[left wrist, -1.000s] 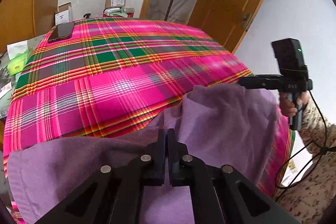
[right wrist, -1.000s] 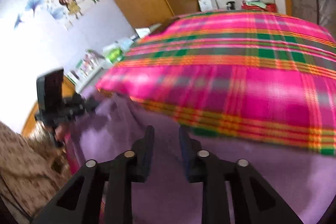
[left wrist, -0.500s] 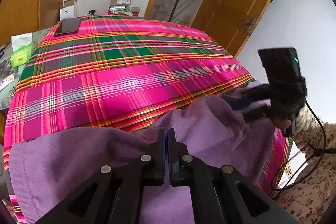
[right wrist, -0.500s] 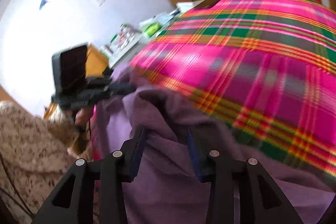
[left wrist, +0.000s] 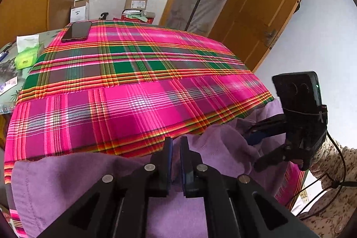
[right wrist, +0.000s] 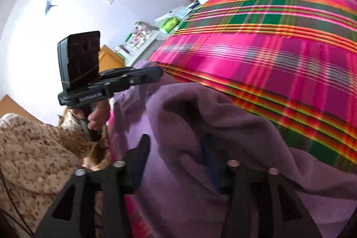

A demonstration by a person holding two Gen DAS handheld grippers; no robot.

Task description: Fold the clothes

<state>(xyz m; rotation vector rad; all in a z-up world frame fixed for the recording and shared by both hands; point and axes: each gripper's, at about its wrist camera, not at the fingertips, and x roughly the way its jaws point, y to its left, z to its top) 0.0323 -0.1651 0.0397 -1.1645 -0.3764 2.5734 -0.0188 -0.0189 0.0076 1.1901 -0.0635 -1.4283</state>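
- Lying along the near edge of the plaid cloth that covers the counter is the purple garment, bunched into soft folds toward its right end.
- The left gripper has its fingers nearly together, a narrow gap between them, with a fold of the purple garment caught in that gap at the garment's far edge.
- The right gripper has its fingers spread wide; a raised hump of the purple garment sits between them and drapes over the right finger, hiding most of it.
- In the left wrist view the right gripper reaches into the crumpled right end of the garment.
- A dark phone lies on the far left corner of the plaid cloth, well apart from the garment.
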